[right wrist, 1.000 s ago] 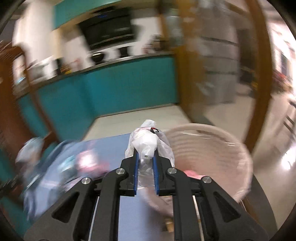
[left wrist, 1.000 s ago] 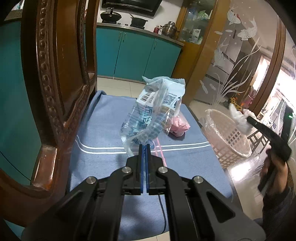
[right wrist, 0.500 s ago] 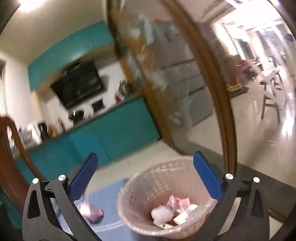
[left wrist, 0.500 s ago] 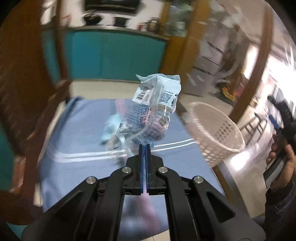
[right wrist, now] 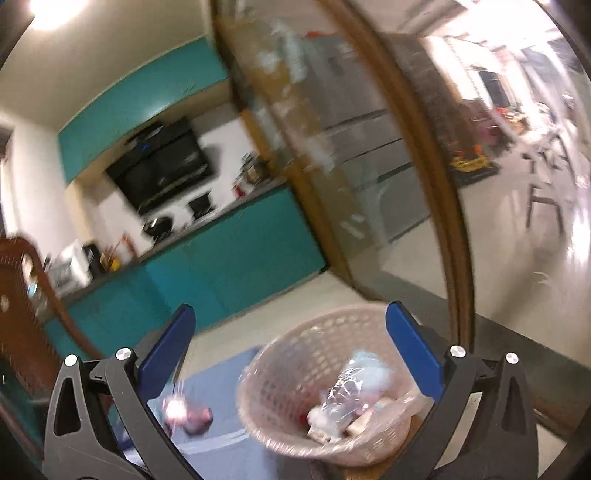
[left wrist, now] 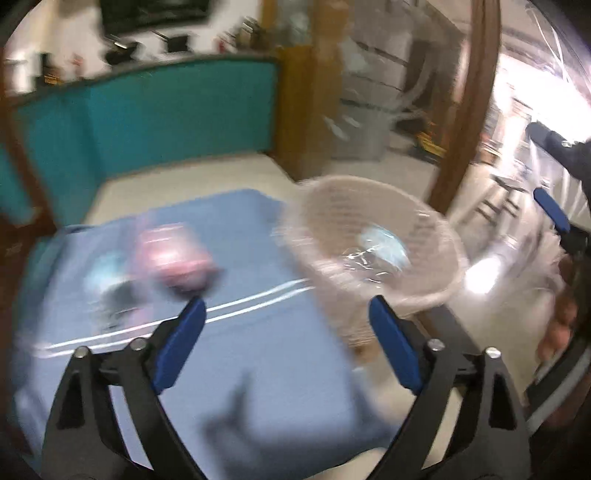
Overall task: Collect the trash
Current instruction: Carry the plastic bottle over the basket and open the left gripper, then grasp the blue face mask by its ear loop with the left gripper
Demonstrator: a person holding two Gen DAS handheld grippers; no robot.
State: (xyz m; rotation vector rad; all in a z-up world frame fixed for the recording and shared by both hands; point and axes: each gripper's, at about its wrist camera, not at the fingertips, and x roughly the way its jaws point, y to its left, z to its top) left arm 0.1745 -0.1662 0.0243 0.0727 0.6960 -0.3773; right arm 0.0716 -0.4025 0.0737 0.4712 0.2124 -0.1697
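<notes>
Release has just happened: the left gripper point(left wrist: 284, 332), clamped on the clear plastic wrapper point(left wrist: 380, 253) a second ago, is opening empty as it drops into the basket point(left wrist: 436, 236), right gripper point(right wrist: 288, 354) wide open, pink packet point(left wrist: 177, 264) left on the blue cloth point(left wrist: 258, 369).

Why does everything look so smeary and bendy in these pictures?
Left wrist view: smeared by motion, so the pink wrapper and basket look streaky, with floor glare at right. Right wrist view: the background is smeared too, a ceiling lamp glares at top left, and the fisheye lens bends the door frame.
</notes>
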